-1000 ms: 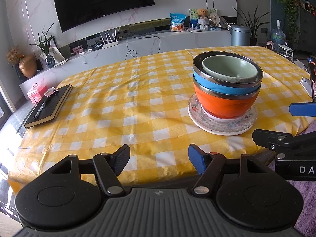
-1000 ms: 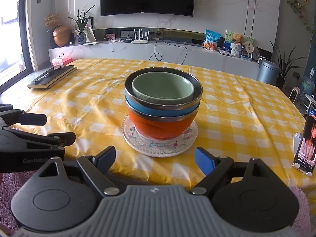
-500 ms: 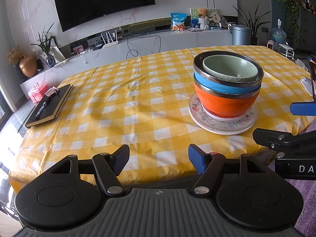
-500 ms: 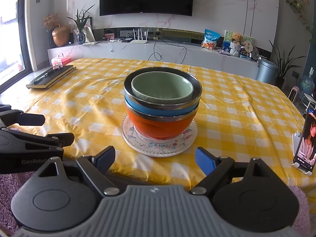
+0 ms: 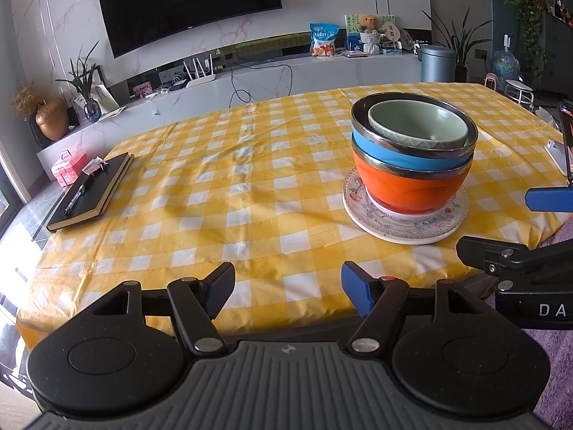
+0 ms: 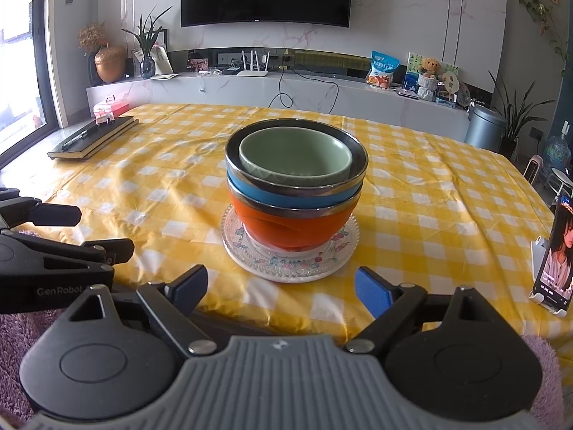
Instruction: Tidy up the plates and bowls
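While both tools hang over the near table edge, the scene reads thus:
Bowl stack: a pale green ceramic bowl (image 6: 295, 159) nests in a blue bowl (image 6: 286, 197) with a shiny metal rim, which nests in an orange bowl (image 6: 290, 224) with the same steel rim; it sits centre frame in the right wrist view and right of centre in the left wrist view.
Plate: a round plate (image 6: 290, 268) with a beaded rim and floral pattern lies flat under the orange bowl; its middle is hidden by the bowl.
Table: a glossy, slightly creased yellow and white checked cloth (image 5: 222, 193) covers it.
Left gripper (image 5: 288, 288): jaws wide apart, one pad ribbed black and one blue, nothing between them, near the lower edge of the frame and clear of the plate.
Right gripper (image 6: 281, 292): jaws wide with nothing between them, just in front of the plate, not touching it.
Notebook: a black book (image 5: 89, 193) with a pen on its cover lies at the left of the frame.
Phone: a phone (image 6: 557, 254) stands upright on a stand at the right edge, partly cut off.
Hard to make out: the bowls' lower walls are hidden inside one another; the purple fuzzy fabric (image 6: 14, 337) at the lower corners cannot be identified.
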### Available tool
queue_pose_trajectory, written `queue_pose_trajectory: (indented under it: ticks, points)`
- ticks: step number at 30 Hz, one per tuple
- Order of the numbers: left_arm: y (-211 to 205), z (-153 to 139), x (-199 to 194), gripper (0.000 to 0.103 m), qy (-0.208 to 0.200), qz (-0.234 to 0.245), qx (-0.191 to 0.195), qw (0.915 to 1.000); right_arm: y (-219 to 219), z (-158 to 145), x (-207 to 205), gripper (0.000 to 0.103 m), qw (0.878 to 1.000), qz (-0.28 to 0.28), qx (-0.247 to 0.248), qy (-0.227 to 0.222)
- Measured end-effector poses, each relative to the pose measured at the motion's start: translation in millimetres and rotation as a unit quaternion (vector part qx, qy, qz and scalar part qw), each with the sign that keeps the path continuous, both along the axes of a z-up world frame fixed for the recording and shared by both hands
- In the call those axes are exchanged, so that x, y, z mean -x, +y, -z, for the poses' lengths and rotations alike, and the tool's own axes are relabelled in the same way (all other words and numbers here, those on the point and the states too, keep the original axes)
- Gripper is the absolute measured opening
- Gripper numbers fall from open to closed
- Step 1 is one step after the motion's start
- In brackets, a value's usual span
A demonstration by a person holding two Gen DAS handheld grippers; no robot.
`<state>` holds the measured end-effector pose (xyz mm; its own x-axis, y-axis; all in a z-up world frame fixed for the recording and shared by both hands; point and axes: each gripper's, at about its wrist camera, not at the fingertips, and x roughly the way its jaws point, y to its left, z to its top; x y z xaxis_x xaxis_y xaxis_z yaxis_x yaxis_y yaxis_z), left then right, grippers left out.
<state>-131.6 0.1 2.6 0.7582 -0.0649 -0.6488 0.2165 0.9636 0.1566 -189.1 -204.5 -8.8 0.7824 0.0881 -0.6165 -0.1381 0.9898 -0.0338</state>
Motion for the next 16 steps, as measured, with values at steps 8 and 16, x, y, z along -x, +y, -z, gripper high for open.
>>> queue_pose_trajectory:
  ticks: [8,16]
  points:
    - [0.6,-1.2,1.7,0.08,-0.003,-0.002,0.002,1.0,0.0,0.0,0.1,0.088,1.0,0.0,0.0,0.0]
    - [3.1,-3.0,2.0,0.08,-0.004,-0.01,0.008,0.9999,1.2,1.0,0.5,0.088,1.0,0.0,0.001,0.0]
